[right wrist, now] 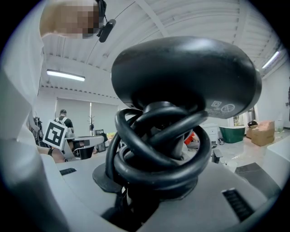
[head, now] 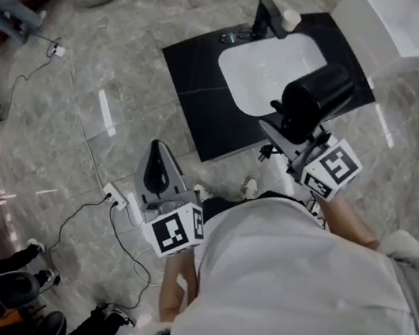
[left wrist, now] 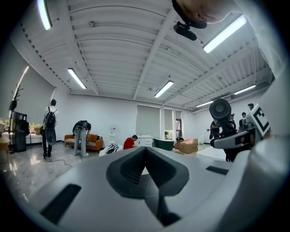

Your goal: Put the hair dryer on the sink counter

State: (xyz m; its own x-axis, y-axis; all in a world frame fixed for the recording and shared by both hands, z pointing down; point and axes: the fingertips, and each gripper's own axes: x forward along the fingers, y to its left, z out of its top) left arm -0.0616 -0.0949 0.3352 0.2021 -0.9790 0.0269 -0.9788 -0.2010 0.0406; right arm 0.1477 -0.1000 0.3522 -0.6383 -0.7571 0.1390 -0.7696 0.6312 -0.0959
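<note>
The black hair dryer [head: 317, 95] hangs over the front edge of the black sink counter [head: 196, 93], near its white basin [head: 269, 72]. My right gripper [head: 285, 132] is shut on the dryer's handle, where the black cord [right wrist: 158, 149] is wound in loops under the dryer body [right wrist: 181, 77]. Left of the counter and over the floor, my left gripper [head: 157, 149] is shut with nothing in it; its jaws meet at the tip [left wrist: 146, 152]. From the left gripper view the dryer [left wrist: 222, 110] shows at the right, its rear grille facing the camera.
A black faucet [head: 267, 18] stands at the counter's back edge. A white box-like unit [head: 392, 18] sits right of the counter. A power strip with cables [head: 116, 195] lies on the floor at the left. Several people stand by a far sofa [left wrist: 93, 141].
</note>
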